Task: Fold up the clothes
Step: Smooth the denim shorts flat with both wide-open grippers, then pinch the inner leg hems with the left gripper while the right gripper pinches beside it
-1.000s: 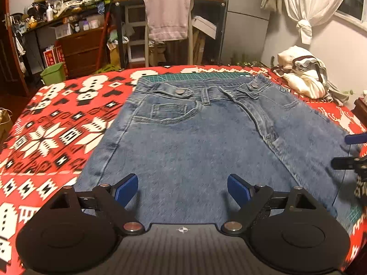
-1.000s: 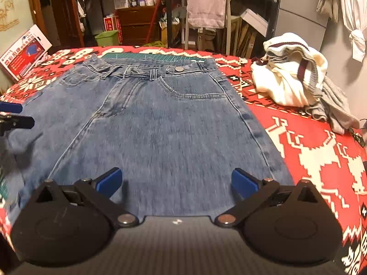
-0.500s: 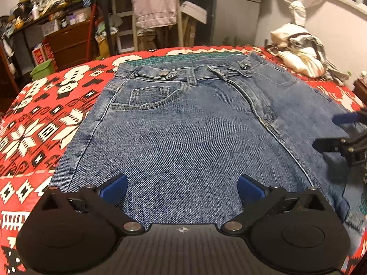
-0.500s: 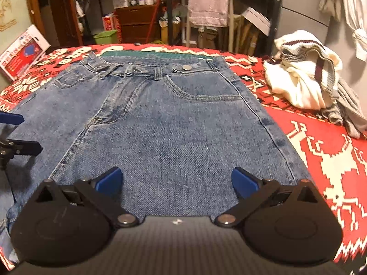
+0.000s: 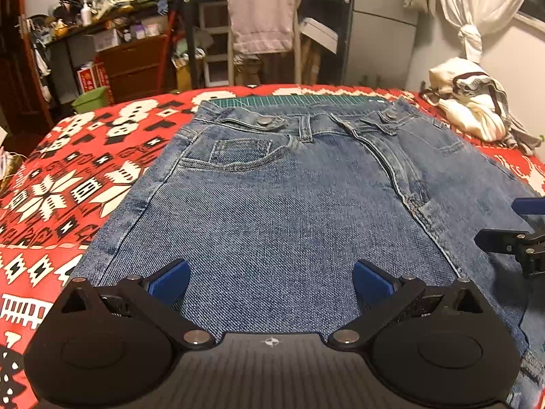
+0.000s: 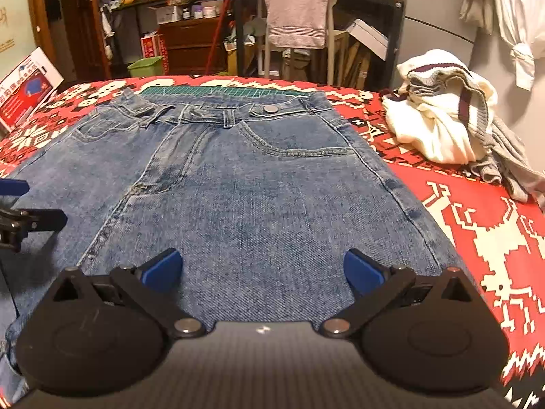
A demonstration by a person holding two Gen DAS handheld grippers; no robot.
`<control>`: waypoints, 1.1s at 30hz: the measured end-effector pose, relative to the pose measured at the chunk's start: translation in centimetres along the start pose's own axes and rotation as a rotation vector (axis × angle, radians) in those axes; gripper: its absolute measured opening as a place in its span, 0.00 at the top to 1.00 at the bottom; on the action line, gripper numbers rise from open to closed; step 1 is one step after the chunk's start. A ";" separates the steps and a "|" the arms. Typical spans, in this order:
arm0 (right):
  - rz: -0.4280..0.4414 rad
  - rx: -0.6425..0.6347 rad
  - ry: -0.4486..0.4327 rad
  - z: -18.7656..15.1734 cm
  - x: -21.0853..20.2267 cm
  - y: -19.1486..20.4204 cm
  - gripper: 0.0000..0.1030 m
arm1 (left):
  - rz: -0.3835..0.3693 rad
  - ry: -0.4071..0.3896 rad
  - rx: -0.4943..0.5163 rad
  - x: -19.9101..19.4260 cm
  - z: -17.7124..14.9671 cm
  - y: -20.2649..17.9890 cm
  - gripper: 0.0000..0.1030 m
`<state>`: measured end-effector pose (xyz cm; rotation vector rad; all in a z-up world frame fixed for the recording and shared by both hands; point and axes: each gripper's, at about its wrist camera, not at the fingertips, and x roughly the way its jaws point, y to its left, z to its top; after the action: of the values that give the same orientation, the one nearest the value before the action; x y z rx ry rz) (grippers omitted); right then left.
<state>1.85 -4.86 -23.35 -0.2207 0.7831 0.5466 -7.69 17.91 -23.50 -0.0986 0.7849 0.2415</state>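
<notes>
Jeans [image 5: 289, 204] lie flat on the red patterned blanket [image 5: 68, 177], filling mid-frame, waistband toward the top. Over the last second both views have crept forward over the denim. Left gripper [image 5: 269, 283] and right gripper [image 6: 262, 271] hover wide apart, holding nothing; a grasp looks imminent.

Left gripper [image 5: 270, 281] and right gripper [image 6: 260, 271]: matte black linkage arms, round black housings, silver pivot screws, ribbed blue fingertip pads [image 5: 369, 281].
</notes>
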 end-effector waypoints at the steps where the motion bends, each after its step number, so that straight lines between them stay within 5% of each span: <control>1: -0.005 0.002 -0.003 -0.1 0.0 0.1 0.00 | 0.006 -0.006 -0.003 0.0 0.0 -0.1 0.00; 10: 0.000 0.002 0.019 0.1 -0.5 0.0 0.01 | 0.012 0.004 0.016 0.0 0.3 -0.4 0.01; 13: 0.035 -0.016 0.028 0.0 -2.3 0.0 0.03 | -0.017 0.019 0.059 -0.9 0.8 -0.4 0.15; 17: 0.098 -0.049 0.050 -0.8 -5.7 0.5 0.19 | -0.128 0.031 0.091 -3.6 0.5 -0.2 0.24; 24: 0.307 -0.104 0.150 -3.6 -10.5 2.7 0.67 | -0.363 0.105 0.163 -8.5 -1.4 -1.3 0.55; 30: 0.419 -0.190 0.166 -4.9 -11.9 5.1 0.69 | -0.520 0.163 0.167 -10.2 -3.5 -2.8 0.66; 33: 0.448 -0.206 0.161 -5.0 -11.7 6.0 0.69 | -0.528 0.196 0.207 -9.9 -4.5 -4.4 0.67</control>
<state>-11.18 -6.22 -18.35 -0.2836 0.9395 1.0448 -16.44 11.11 -19.62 -0.1314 0.9442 -0.3545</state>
